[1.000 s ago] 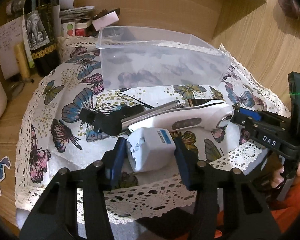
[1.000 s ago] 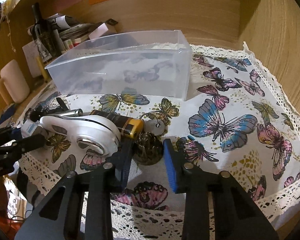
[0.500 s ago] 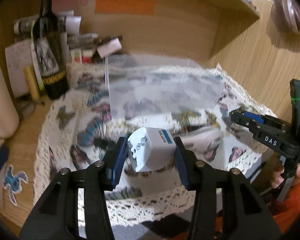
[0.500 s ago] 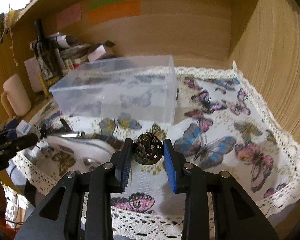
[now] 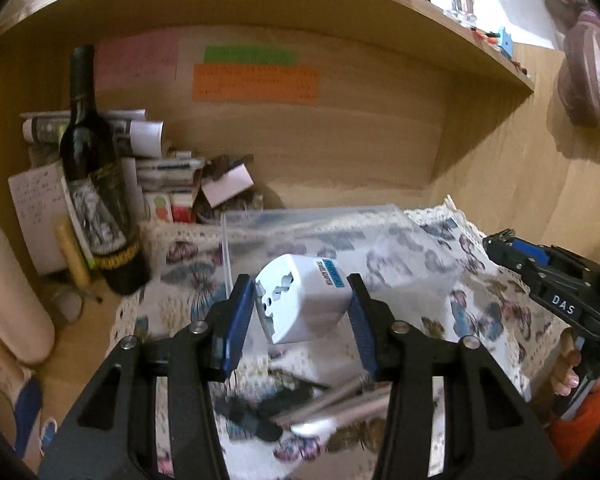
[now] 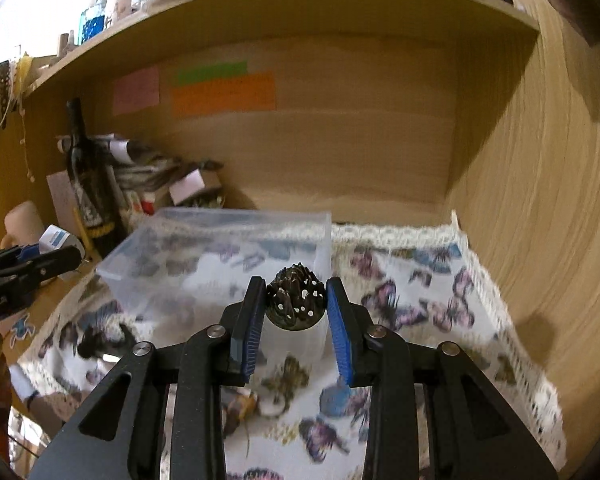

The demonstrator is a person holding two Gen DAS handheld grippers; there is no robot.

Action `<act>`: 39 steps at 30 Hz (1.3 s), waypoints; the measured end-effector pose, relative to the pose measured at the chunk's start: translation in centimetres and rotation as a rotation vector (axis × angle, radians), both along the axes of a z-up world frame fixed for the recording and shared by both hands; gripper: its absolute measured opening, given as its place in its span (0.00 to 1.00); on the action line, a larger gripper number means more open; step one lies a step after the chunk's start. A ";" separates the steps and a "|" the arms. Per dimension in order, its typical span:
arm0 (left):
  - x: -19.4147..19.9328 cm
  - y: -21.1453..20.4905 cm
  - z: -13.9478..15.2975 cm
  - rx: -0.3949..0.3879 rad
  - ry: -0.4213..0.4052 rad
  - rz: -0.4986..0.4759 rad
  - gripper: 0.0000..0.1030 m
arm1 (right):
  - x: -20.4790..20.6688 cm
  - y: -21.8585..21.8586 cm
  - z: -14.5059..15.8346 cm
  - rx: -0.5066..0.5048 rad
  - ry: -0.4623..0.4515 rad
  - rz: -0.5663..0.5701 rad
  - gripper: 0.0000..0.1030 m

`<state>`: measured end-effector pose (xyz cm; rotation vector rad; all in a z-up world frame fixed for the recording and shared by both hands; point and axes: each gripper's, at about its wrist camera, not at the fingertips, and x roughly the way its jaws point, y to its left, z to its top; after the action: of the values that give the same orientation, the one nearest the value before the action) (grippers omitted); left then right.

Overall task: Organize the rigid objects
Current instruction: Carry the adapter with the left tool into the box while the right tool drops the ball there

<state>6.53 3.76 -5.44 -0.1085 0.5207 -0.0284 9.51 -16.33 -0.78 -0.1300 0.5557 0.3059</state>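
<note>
My left gripper (image 5: 302,304) is shut on a white travel adapter (image 5: 304,300) and holds it in the air in front of the clear plastic box (image 5: 340,236). My right gripper (image 6: 296,306) is shut on a dark spiky round object (image 6: 296,300), held up near the box's right front corner (image 6: 228,248). The left gripper with the adapter shows at the left of the right wrist view (image 6: 40,258). The right gripper shows at the right of the left wrist view (image 5: 548,280). Blurred objects, a silver handle (image 5: 332,400) among them, lie on the cloth below.
A butterfly-print cloth (image 6: 420,280) with lace edge covers the desk. A wine bottle (image 5: 96,184) stands at the back left with papers and small boxes (image 5: 172,176). A cream mug (image 6: 22,218) is at far left. Wooden walls close in behind and right.
Both grippers have risen from the cloth with their objects, the adapter and the spiky object, and now hold them higher, level with the clear box.
</note>
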 end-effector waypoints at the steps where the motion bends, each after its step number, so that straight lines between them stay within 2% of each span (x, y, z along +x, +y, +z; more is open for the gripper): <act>1: 0.6 0.1 0.1 0.002 0.000 0.001 0.45 | 0.5 0.2 0.2 0.000 -0.006 0.002 0.27; 9: 5.6 1.0 -0.7 -0.005 0.076 0.000 0.45 | 3.9 1.9 0.4 -0.026 0.005 0.039 0.27; 20: 10.8 0.1 -3.6 0.006 0.240 -0.079 0.45 | 7.4 5.5 -3.4 -0.075 0.147 0.085 0.28; 30: 13.3 -1.3 -5.1 0.024 0.311 -0.123 0.45 | 9.7 6.0 -6.1 -0.063 0.276 0.088 0.28; 37: 13.8 -1.7 -5.7 0.030 0.341 -0.125 0.45 | 9.5 6.3 -6.3 -0.076 0.284 0.102 0.28; 39: 13.5 -1.7 -5.5 0.030 0.335 -0.127 0.45 | 9.5 6.3 -6.1 -0.073 0.284 0.106 0.33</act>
<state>20.05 2.09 -10.90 -0.0499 0.8615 -0.1281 19.05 -9.98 -6.92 -0.1888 0.8440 0.4102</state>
